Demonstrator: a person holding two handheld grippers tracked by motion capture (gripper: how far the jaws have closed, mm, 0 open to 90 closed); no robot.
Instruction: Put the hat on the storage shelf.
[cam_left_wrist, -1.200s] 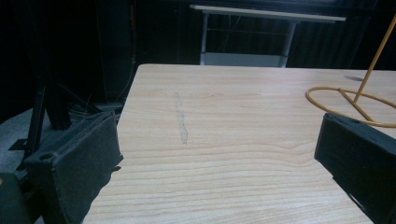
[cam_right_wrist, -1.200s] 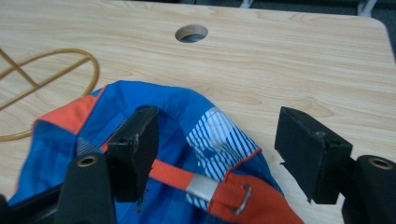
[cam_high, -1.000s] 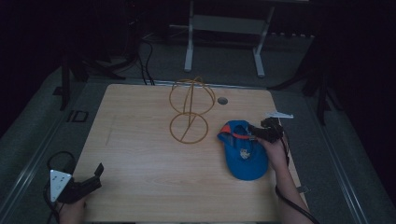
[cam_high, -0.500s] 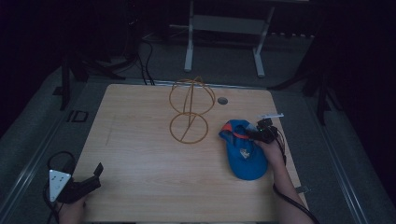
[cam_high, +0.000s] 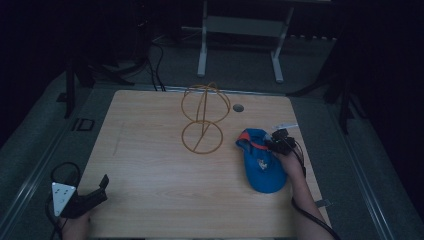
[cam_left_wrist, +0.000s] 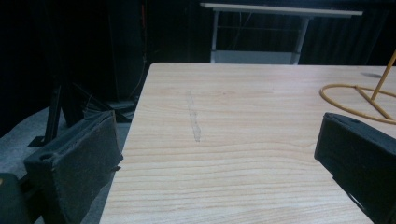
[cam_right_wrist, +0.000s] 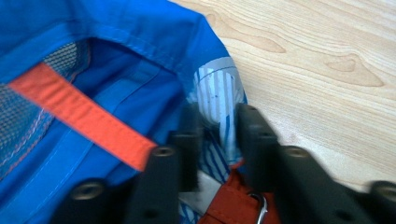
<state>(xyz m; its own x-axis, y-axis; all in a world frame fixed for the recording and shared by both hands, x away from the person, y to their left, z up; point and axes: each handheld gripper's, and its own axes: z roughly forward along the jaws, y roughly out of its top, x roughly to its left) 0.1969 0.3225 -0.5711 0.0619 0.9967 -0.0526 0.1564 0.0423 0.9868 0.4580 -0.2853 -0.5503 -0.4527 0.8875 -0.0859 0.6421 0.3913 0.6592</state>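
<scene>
While the left tool (cam_high: 102, 184) idles agape at seven o'clock, the right tool (cam_right_wrist: 215, 122) pinches the blue cap's (cam_high: 260, 162) rim (four o'clock), nearer.

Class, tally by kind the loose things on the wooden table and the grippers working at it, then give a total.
Caps: 1, blue cap
Wire stands: 1, yellow stand
Grippers: 2, left gripper with jaws apart, right gripper clamped on the cap's edge
Total: 4
</scene>
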